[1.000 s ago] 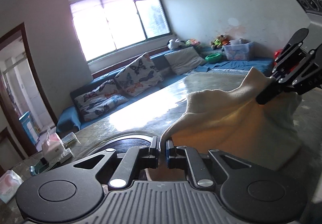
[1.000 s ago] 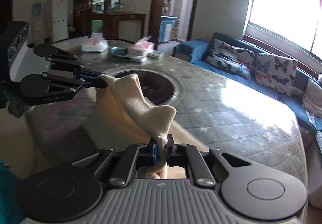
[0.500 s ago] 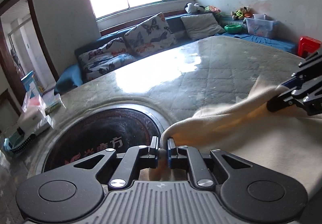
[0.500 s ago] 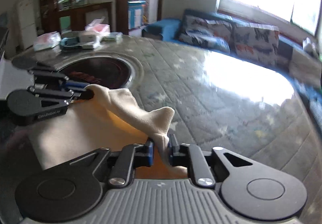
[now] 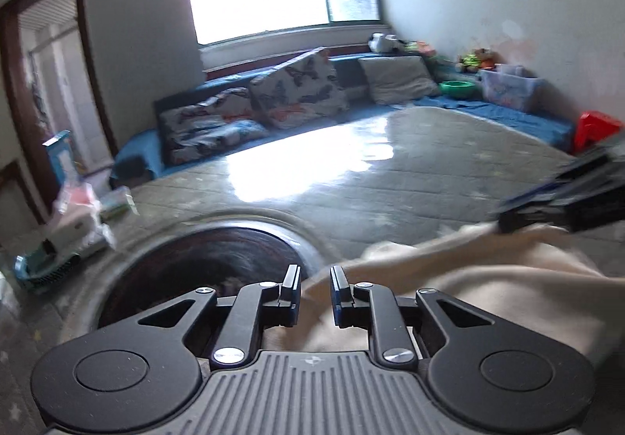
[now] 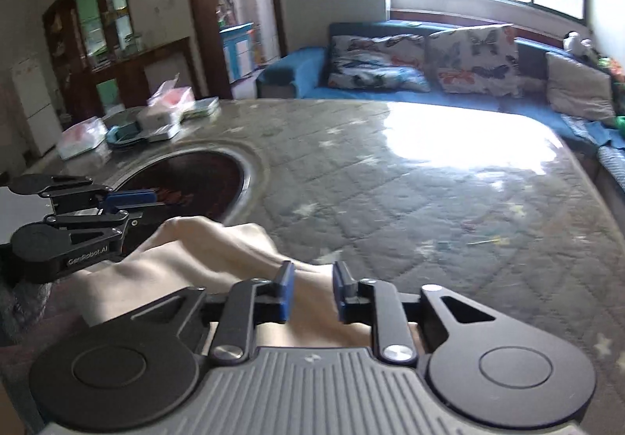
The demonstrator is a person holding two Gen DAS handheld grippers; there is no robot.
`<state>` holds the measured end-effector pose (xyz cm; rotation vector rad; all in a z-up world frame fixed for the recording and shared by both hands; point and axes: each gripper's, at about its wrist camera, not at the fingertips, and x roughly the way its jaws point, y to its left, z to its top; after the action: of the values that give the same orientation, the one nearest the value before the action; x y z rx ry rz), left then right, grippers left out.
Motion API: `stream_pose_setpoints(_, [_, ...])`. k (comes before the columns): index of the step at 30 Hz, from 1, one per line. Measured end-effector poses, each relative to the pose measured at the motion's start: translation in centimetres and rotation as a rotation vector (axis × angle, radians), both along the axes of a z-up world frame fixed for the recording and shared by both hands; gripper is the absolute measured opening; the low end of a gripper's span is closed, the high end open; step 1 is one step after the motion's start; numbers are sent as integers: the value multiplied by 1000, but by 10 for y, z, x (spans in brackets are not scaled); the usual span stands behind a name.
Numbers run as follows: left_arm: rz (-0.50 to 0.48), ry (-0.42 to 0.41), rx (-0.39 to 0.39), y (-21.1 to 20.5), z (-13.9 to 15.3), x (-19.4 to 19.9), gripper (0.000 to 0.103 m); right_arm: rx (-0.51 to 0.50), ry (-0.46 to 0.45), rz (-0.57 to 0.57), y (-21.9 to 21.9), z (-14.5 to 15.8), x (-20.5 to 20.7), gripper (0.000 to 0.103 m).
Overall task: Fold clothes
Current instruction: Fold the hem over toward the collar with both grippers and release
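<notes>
A cream cloth (image 5: 468, 290) lies on the quilted table (image 5: 390, 192), folded over itself. My left gripper (image 5: 315, 288) is open just above its left edge and holds nothing. In the right wrist view the same cloth (image 6: 203, 259) lies under my right gripper (image 6: 310, 292), which is open and empty. The left gripper also shows in the right wrist view (image 6: 129, 206), at the cloth's far left corner. The right gripper shows blurred in the left wrist view (image 5: 554, 208), at the cloth's right end.
A dark round inset (image 6: 187, 177) sits in the table (image 6: 429, 200) just beyond the cloth. Tissue packs and boxes (image 6: 156, 118) lie at the far left edge. A blue sofa with butterfly cushions (image 6: 410, 59) runs behind the table.
Both grippers lowered the lifted cloth onto the table and opened, letting it go. The cloth now lies flat and folded.
</notes>
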<state>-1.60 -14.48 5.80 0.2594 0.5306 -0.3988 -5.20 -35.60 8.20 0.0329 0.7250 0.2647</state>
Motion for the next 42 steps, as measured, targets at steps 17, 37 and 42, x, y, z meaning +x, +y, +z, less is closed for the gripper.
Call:
stream_pose_setpoints(17, [-84,63,4,7,-27,-26,18,-78,78,-36,36,-35,40,17])
stream_pose_setpoints(37, [-31,151,-40,11,-16,-3,18,-76,15,106,65,-5,-7,18])
stream_pose_setpoints(42, [29,184,-44,3,-21,26,18,-95,39,144,78,-20,-6,18])
